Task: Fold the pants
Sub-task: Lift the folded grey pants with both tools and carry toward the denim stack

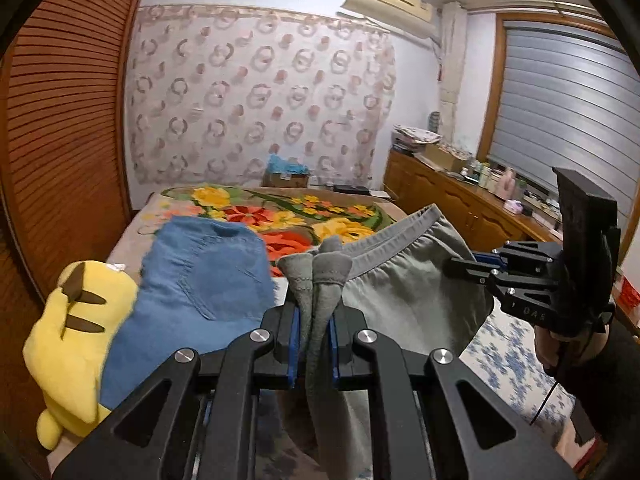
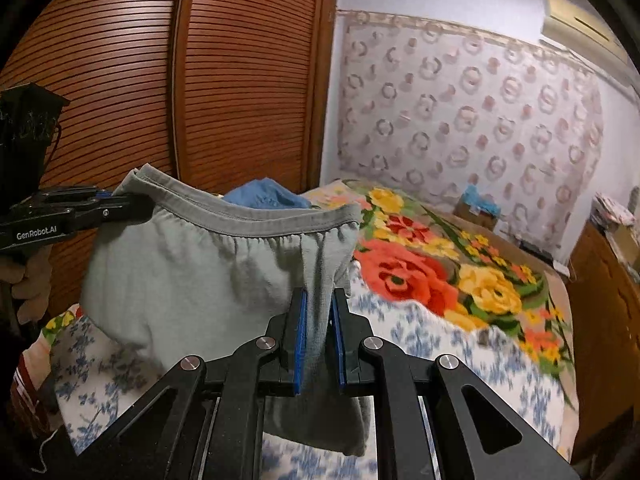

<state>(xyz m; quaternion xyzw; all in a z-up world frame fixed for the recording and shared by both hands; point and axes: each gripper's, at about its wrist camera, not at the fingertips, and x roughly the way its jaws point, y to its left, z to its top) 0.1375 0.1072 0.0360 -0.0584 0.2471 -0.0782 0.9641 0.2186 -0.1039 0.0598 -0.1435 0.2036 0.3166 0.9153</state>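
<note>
Both grippers, left (image 1: 314, 320) and right (image 2: 320, 320), clamp the grey pants (image 2: 192, 276) waistband, stretched above the bed (image 2: 460, 344).

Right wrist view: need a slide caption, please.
Both grippers hold grey sweatpants by the waistband above a floral bedspread; right gripper foreground, left gripper beyond.
</note>
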